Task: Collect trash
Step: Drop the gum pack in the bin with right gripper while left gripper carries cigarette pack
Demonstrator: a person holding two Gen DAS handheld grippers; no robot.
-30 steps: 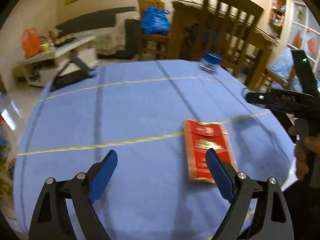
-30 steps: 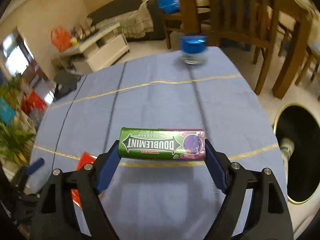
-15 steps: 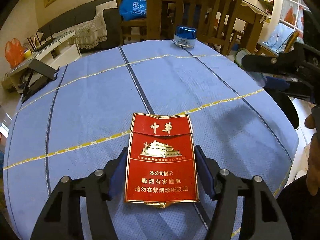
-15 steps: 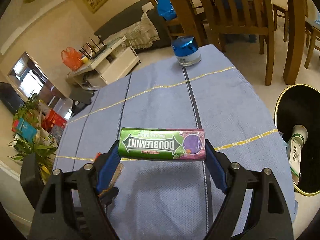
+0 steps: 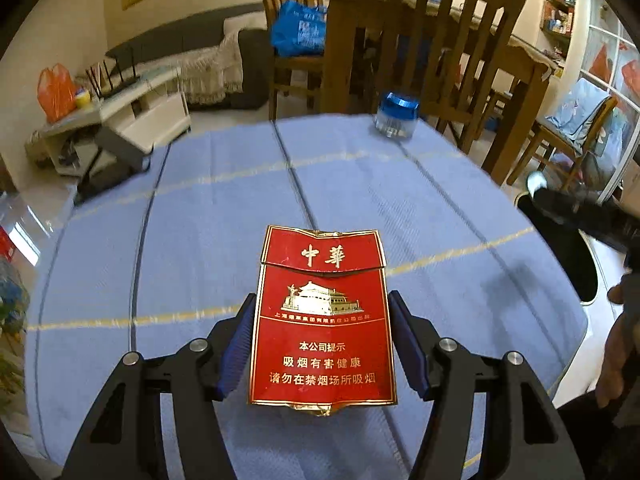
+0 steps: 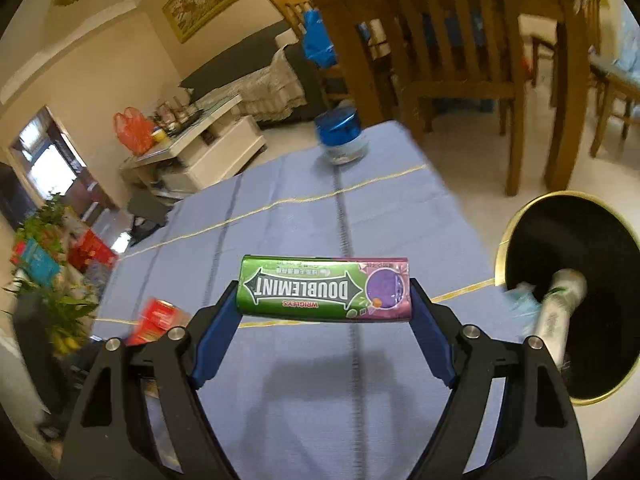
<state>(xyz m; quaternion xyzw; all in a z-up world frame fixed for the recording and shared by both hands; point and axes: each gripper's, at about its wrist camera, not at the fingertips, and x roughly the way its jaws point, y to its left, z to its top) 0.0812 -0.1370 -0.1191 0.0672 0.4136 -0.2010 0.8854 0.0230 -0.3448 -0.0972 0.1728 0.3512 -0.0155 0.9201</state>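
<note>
**Gripping trash in both claws over the blue table**

Clamping on a flattened red cardboard cigarette pack with gold lettering point(image 5: 323, 320), the left gripper point(image 5: 322, 344) presses its blue pads against the pack's two long edges above the blue woven tablecloth with yellow stripes point(image 5: 224, 216). The right gripper point(image 6: 323, 312) is closed end to end on a green and purple Doublemint gum pack point(image 6: 324, 290), held crosswise (its label reads upside down) above the cloth near the table's right edge. Beyond that edge, on the pale floor, stands a round black bin with a gold rim point(image 6: 500, 248), a white tube point(image 6: 558, 312) lying inside it. Open cloth stretches ahead of both claws to the far edge, where a clear glass jar with a blue lid point(image 6: 340, 136) sits. Brown wooden chairs point(image 6: 444, 40) crowd the space behind the jar.
</note>
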